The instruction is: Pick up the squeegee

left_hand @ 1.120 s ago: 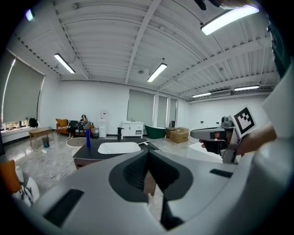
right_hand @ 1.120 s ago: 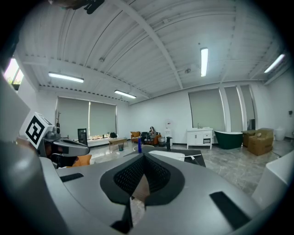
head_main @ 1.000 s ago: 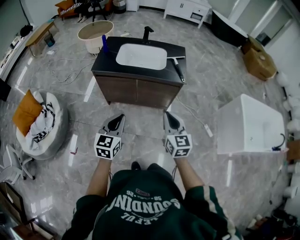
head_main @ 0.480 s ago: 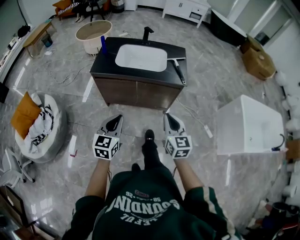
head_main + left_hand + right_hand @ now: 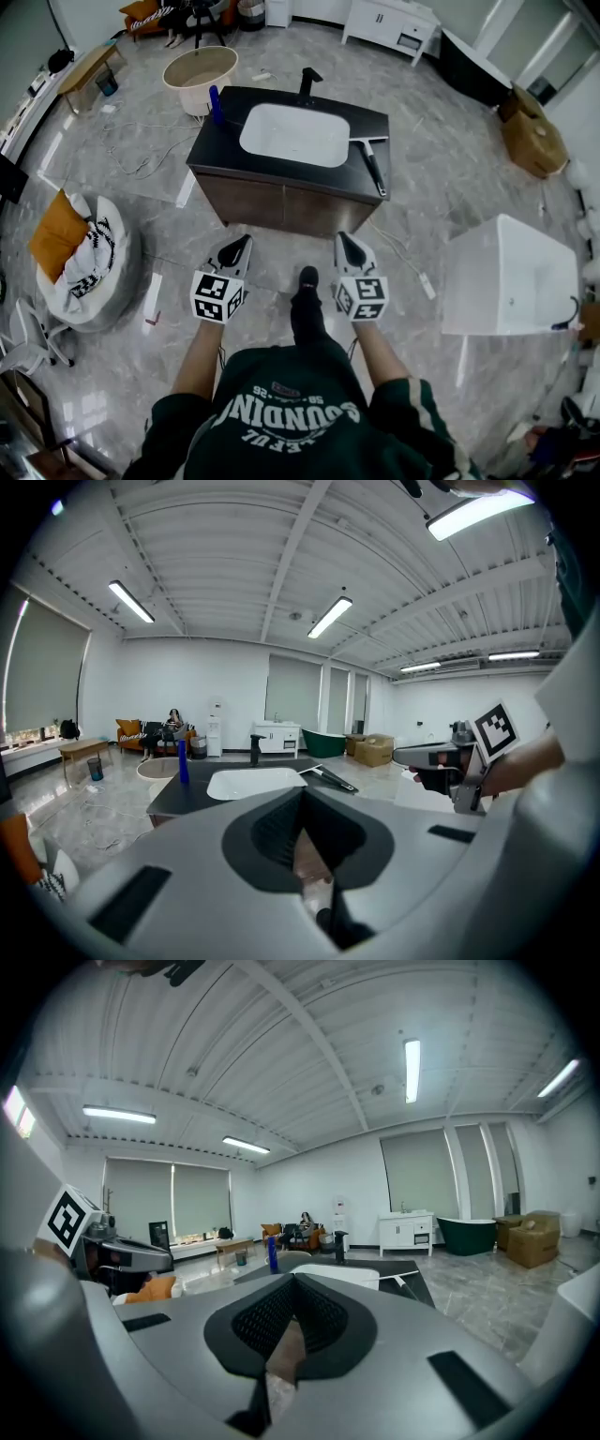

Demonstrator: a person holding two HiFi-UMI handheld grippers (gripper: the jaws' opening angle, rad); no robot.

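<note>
Grey marble floor all round in the head view, dark vanity (image 5: 281,192) in the middle. The squeegee (image 5: 373,164) lies on the countertop right of the white basin (image 5: 293,134), untouched. Left gripper (image 5: 240,242) and right gripper (image 5: 344,238) hover over the floor, well short of it.

Left gripper view: jaws pinched together, nothing between them, squeegee (image 5: 328,778) far ahead beside the basin.

Right gripper view: same deal, jaws closed and empty, squeegee (image 5: 405,1283) off on the counter's right edge.
</note>
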